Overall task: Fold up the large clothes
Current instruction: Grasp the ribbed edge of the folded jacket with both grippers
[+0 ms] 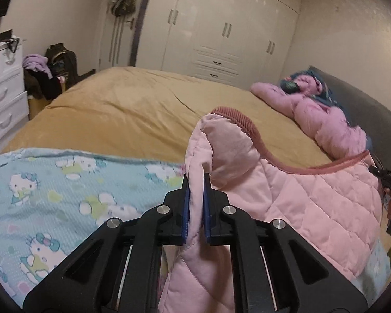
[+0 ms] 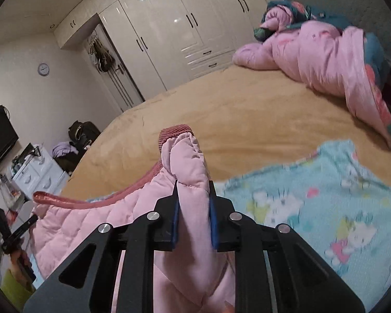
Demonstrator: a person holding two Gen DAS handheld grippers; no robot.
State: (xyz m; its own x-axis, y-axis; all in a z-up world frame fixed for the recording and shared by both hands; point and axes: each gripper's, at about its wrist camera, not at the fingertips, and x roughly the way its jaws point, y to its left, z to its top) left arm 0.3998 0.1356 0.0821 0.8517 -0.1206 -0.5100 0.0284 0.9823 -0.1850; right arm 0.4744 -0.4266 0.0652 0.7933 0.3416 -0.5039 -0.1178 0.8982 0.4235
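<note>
A pink quilted jacket (image 1: 312,203) with a darker pink ribbed trim (image 1: 237,120) is held up over the bed. My left gripper (image 1: 196,180) is shut on one edge of the jacket. My right gripper (image 2: 193,185) is shut on another bunched edge of the same jacket (image 2: 91,221), with the ribbed trim (image 2: 174,130) standing above the fingers. The jacket hangs between the two grippers above a light blue cartoon-print blanket (image 1: 65,190), which also shows in the right wrist view (image 2: 325,203).
The bed has a tan cover (image 1: 143,104). A rumpled pink quilt (image 2: 320,60) lies by the grey headboard (image 1: 372,114). White wardrobes (image 1: 221,26) stand behind the bed. A white drawer chest (image 1: 2,91) and piled clothes (image 1: 47,70) stand at the left.
</note>
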